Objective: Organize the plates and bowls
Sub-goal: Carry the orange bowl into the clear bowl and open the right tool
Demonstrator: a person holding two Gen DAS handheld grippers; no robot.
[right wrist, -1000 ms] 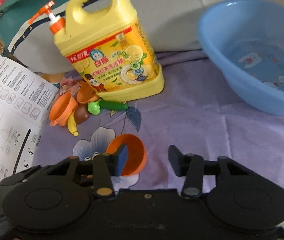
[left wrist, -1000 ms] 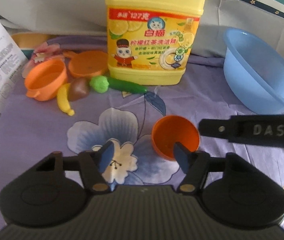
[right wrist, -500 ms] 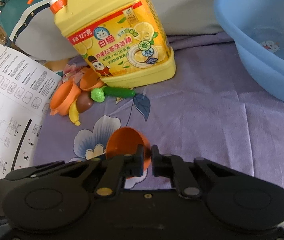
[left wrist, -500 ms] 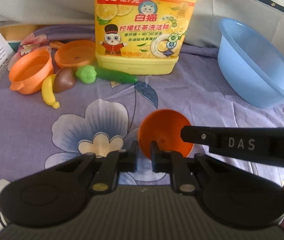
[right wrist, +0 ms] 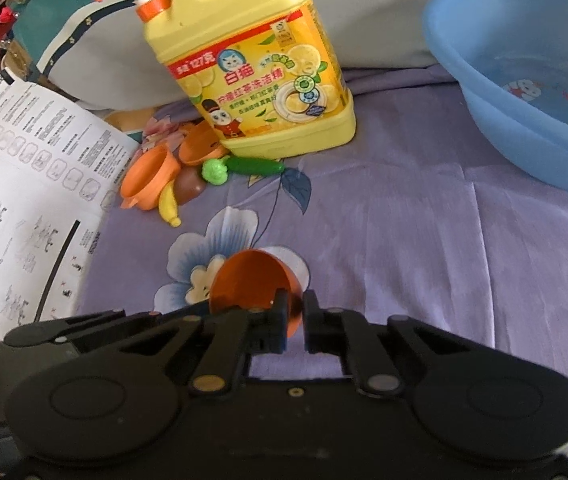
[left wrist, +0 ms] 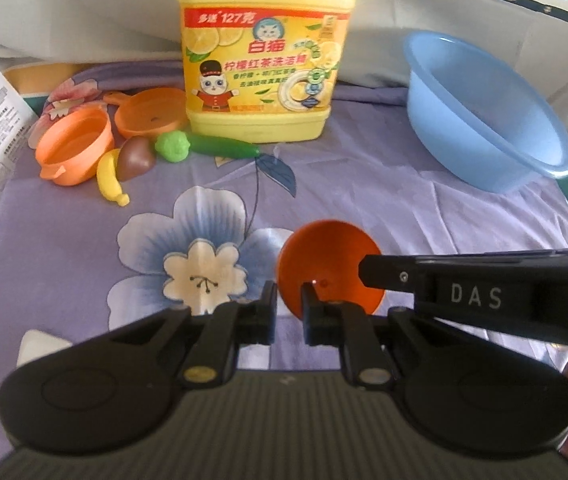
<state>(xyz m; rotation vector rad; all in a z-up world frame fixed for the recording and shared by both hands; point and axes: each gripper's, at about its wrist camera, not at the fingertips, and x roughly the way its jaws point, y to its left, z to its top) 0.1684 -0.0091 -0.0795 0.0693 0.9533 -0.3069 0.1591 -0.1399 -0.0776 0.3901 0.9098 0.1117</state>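
I hold the small orange bowl (left wrist: 326,264) with both grippers over the purple flowered cloth (left wrist: 384,184). My left gripper (left wrist: 289,296) is clamped on its rim at 7 o'clock; my right gripper (right wrist: 294,304) is pinched on the opposite rim, at the bowl's 4 o'clock in its own view. The bowl is round, with no long axis, tipped so its mouth faces me. The blue basin (left wrist: 484,120) lies at 2 o'clock, the yellow detergent jug (left wrist: 264,60) at 12.
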